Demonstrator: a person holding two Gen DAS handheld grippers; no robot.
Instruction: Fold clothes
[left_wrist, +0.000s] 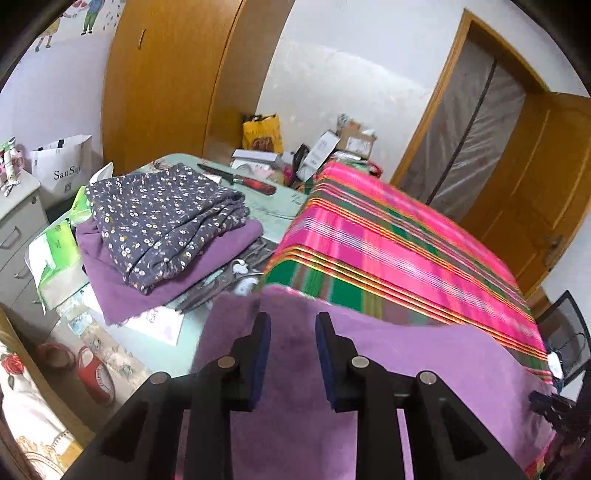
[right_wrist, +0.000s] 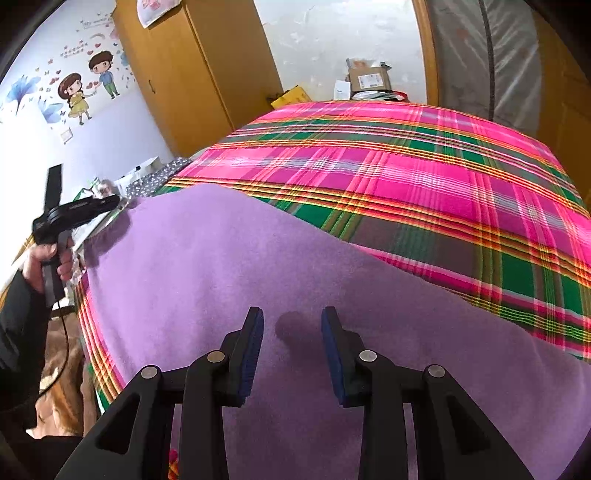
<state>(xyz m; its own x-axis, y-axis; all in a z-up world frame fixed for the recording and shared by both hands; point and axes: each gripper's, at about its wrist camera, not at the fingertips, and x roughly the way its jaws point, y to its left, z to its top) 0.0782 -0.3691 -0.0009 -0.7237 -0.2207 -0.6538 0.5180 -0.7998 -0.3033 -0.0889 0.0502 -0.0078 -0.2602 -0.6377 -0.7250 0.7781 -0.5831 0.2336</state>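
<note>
Purple cloth (right_wrist: 229, 273): spread flat over the near part of the plaid blanket (right_wrist: 388, 166) that covers the desk; its far edge runs slantwise across the plaid, and its left corner reaches the desk's left edge.

Left tongs (left_wrist: 292, 354): jaws parted, nothing between them, poised above the cloth's left corner.

Right tongs (right_wrist: 292, 350): jaws parted to a similar gap, holding nothing, above the cloth near the desk's near edge.

Folded pile (left_wrist: 162, 221), beyond the desk's left edge: a dark flowered garment lying on a purple one.

Knife (left_wrist: 236, 179): red handle, behind the pile.

Wardrobe (left_wrist: 166, 74): against the far wall.
</note>
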